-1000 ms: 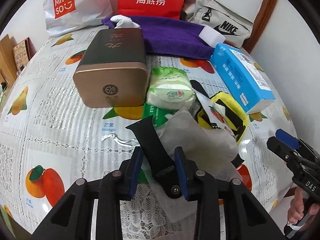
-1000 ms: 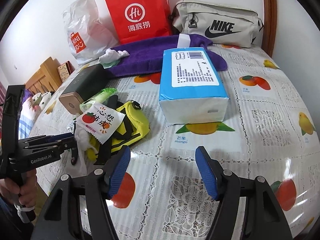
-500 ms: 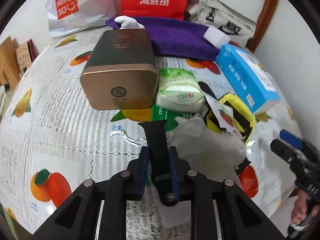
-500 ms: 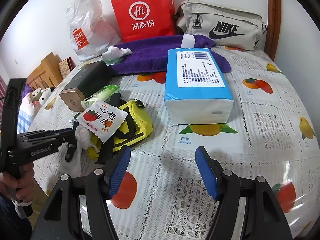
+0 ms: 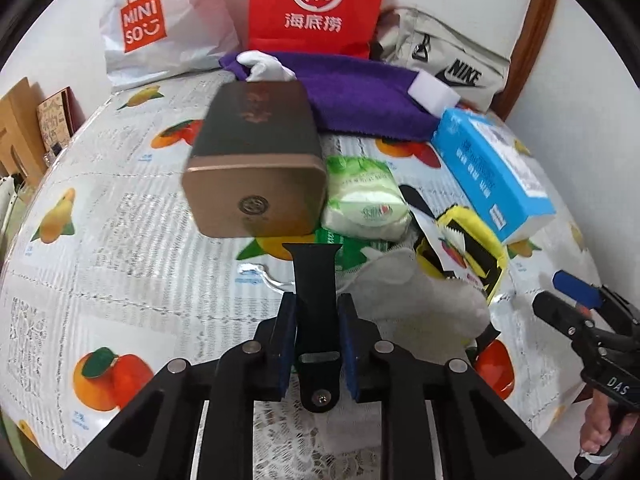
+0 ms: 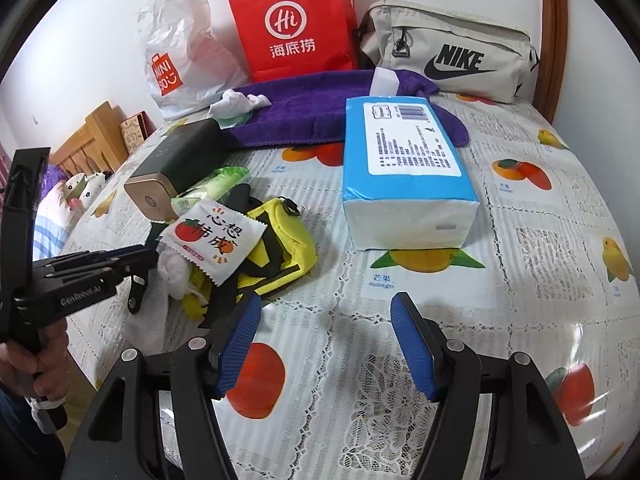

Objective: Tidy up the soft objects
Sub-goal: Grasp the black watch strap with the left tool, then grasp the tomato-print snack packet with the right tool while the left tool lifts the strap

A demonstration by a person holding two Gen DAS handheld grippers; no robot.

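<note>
Left tongs angle down over the fruit-print counter, their blue pads closing on a black strap that stands between them, its flat end sticking up past the tips and its buckled end hanging just below. Whether the pads already press on the strap cannot be told for certain, though they sit right against its sides. A hand grips the handle of these tongs at the counter's near left edge in the right wrist view.

Right tongs hover spread wide over a bare patch of the counter, nothing between their pads, also tilted downward; fingers wrap their handle at the lower right of the left wrist view.

Just beyond the strap lies a grey-white cloth, touching a yellow pouch with black straps. A tomato-print sachet rests on top of the pouch. Behind them sit a green tissue pack and a bronze tin, side by side. A blue tissue box stands apart to the right. At the back, a purple towel lies before a red paper bag, a white plastic bag and a beige waist bag.
</note>
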